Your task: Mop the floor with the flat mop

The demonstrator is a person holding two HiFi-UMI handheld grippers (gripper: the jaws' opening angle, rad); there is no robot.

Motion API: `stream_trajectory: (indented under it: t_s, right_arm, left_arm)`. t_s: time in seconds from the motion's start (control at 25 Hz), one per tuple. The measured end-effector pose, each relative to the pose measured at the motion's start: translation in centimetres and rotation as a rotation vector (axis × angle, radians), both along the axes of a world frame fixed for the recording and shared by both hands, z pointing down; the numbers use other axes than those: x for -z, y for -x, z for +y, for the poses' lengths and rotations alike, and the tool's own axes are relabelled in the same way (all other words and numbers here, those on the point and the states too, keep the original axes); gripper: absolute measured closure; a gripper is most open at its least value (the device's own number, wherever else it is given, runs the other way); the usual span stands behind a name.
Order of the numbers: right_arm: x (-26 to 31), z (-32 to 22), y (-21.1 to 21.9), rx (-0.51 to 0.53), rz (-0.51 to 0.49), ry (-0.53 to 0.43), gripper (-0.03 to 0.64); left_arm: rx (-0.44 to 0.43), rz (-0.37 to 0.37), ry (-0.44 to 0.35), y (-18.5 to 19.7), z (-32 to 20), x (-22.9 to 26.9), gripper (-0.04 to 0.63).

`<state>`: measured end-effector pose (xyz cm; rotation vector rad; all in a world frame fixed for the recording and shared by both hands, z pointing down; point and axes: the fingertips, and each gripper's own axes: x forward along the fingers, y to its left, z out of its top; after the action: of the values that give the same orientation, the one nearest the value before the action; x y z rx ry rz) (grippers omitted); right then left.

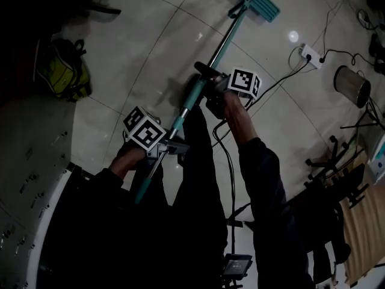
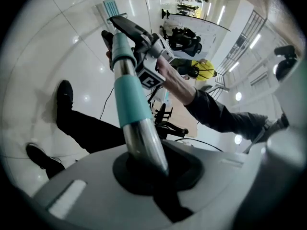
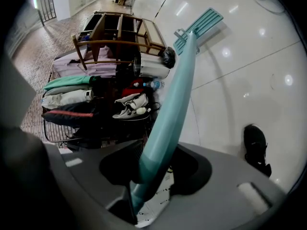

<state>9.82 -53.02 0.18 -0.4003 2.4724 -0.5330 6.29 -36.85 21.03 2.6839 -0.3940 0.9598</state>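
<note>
You have a pale tiled floor (image 1: 150,53) all around the mop (image 1: 222,43). Left of its handle, well apart from it, a yellow-green backpack (image 1: 63,71) lies on the tiles near a dark edge of the room. Right of the mop's head, a white power strip (image 1: 311,54) lies on the floor, and a black cable (image 1: 283,81) runs from it toward the handle. Further right of the strip stands a round metal bin (image 1: 352,84). In the right gripper view, a wooden rack (image 3: 120,30) stands just behind this bin. Beside it, clothes (image 3: 67,92) are piled on a wire rack (image 3: 53,128).
</note>
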Motion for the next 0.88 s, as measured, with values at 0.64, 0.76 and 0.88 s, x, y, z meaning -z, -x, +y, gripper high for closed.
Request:
stream_trajectory:
  t_s: [0.64,0.76,0.88]
  right_arm:
    - [-18.1,5.8,18.9,0.036,0.032,0.004,0.442]
    - [-20.0,6.6,21.8,0.017,0.027,-0.007,0.442]
    - [-22.2,7.7,23.8,-0.005,0.026,0.003,0.445]
  left_arm:
    - [-0.050,0.092,0.042,17.5,7.0,-17.3,0.557]
    - [-0.054,0.069,0.037,20.7,7.8,-19.5,0.557]
    - [-0.055,0.043,0.032,23.1,8.9,-21.9,0.557]
